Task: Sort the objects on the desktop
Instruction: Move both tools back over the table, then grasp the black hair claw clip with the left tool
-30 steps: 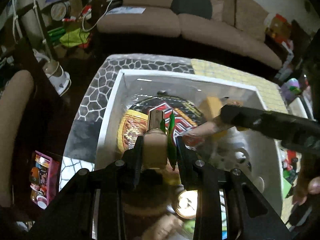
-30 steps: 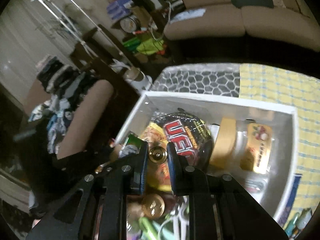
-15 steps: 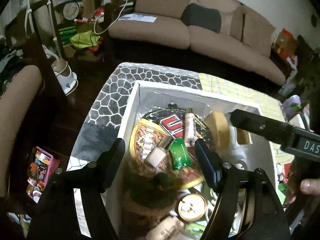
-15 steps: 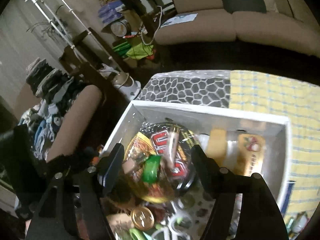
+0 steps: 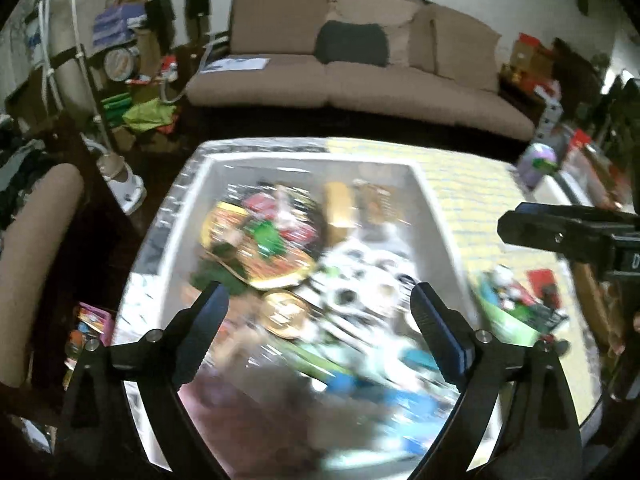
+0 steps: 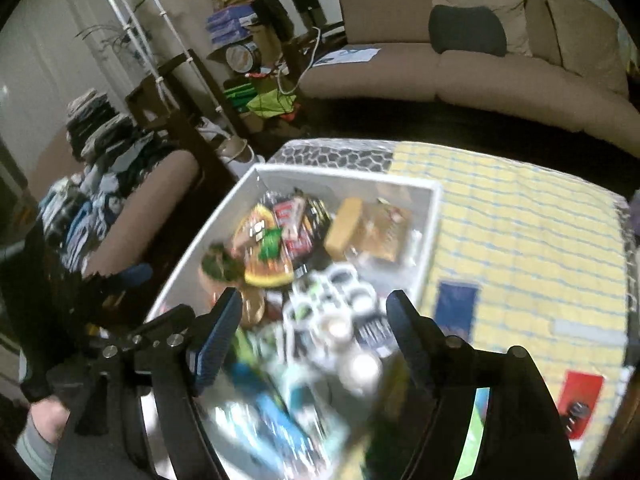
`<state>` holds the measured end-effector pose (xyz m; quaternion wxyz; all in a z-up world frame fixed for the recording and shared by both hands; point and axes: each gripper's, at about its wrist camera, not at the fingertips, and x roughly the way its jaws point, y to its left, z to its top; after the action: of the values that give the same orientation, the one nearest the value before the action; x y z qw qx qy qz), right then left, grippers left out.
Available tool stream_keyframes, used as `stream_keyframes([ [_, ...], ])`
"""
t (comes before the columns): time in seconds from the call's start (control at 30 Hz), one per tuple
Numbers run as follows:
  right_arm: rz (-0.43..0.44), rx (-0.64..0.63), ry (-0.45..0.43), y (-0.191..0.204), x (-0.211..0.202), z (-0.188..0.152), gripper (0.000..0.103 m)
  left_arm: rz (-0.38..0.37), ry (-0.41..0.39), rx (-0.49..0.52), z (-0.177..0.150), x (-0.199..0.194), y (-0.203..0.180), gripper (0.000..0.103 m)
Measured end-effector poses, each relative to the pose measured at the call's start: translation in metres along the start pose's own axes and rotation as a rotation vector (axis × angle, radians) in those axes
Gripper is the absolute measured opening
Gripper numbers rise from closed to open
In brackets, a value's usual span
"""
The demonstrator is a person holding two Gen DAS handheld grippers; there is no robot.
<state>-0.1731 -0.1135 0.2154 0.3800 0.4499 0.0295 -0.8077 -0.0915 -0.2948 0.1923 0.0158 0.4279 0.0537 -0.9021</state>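
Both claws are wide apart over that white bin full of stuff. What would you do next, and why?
Probably swing toward the yellow mat for another item: the left gripper and right gripper are opening with nothing between them above the white bin.

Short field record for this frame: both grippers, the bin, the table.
left gripper: jaws opening, nothing between them, above the bin
right gripper: jaws opening, nothing between them, above the bin
bin: white, full of mixed items, contents blurred
table: yellow checked cloth beside the bin, patterned dark mat at its far end
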Motion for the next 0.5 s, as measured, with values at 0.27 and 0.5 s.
stream_keyframes([
  [0.27, -0.092, -0.013, -0.017, -0.044, -0.099, -0.081, 0.079, -0.111, -0.01, 0.12, -0.044, -0.029, -0.109, 0.092],
  [0.5, -0.157, 0.093, -0.038, -0.121, -0.148, -0.153, 0.08, -0.218, 0.015, 0.189, -0.091, -0.021, -0.2, 0.092],
])
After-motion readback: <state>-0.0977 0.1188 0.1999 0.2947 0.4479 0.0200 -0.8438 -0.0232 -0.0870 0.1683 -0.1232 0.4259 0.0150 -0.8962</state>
